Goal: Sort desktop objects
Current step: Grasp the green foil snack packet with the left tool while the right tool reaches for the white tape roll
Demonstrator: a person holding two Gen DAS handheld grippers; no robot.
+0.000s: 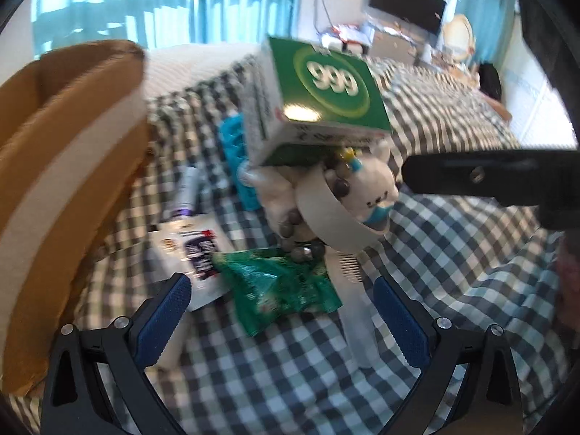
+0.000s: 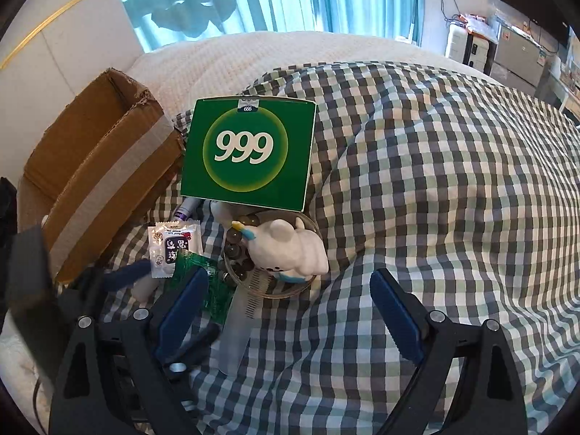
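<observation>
A pile lies on the checked cloth (image 2: 435, 188): a green "999" box (image 2: 250, 152) rests on top of a white plush toy (image 2: 286, 250), which sits in a clear tape ring (image 2: 279, 293) with dark beads (image 2: 235, 250). Beside them are a white sachet (image 2: 172, 246), a green foil packet (image 2: 203, 282) and a clear comb (image 2: 239, 319). My right gripper (image 2: 290, 311) hangs open just in front of the plush. My left gripper (image 1: 282, 308) is open low over the green packet (image 1: 282, 290), its pads not touching it. The box (image 1: 326, 83) and plush (image 1: 373, 188) lie beyond.
An open cardboard box (image 2: 98, 166) with grey tape stands left of the pile, close to the left gripper (image 1: 65, 163). A purple-tipped tube (image 1: 186, 188) and a blue item (image 1: 235, 145) lie behind the sachet. The right tool's black housing (image 1: 489, 174) juts in from the right. Curtains and a screen lie far back.
</observation>
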